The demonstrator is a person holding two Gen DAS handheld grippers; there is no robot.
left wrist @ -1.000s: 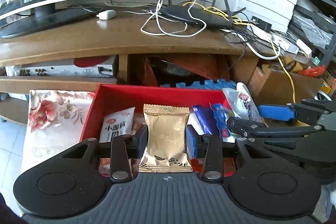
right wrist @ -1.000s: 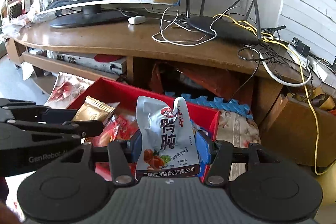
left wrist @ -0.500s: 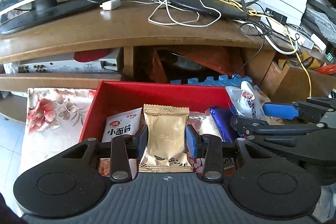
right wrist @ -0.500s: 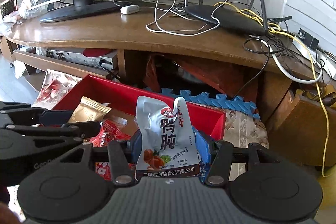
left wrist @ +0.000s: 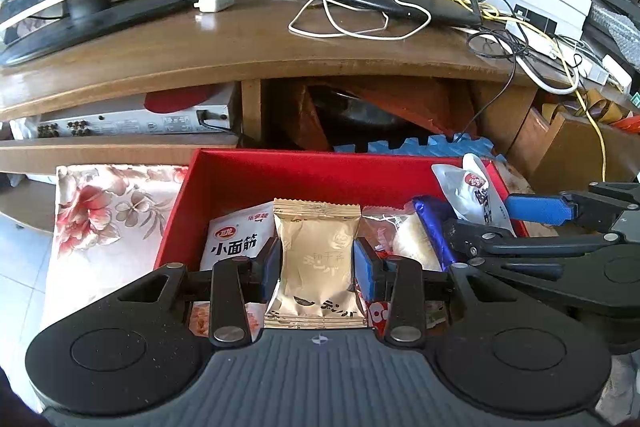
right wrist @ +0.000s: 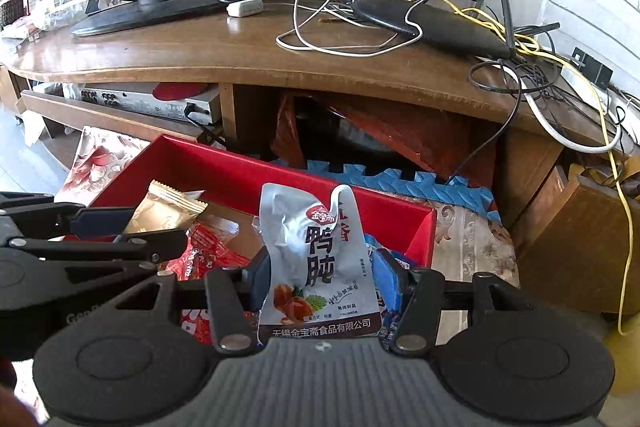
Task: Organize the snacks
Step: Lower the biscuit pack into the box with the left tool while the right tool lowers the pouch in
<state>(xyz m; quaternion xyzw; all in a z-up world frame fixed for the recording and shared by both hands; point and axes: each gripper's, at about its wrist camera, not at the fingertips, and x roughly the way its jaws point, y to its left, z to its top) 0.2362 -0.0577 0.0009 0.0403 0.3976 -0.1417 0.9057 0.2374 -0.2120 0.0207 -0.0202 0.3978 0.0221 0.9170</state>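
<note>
In your left wrist view, your left gripper (left wrist: 316, 263) is clamped on the gold packet (left wrist: 316, 263), upright over the red box (left wrist: 304, 175), with your other tool at 3 o'clock. In your right wrist view, your right gripper (right wrist: 320, 273) pinches the silver pouch (right wrist: 316, 259) above the box's 5 o'clock corner, the gold packet at 9 o'clock.
</note>
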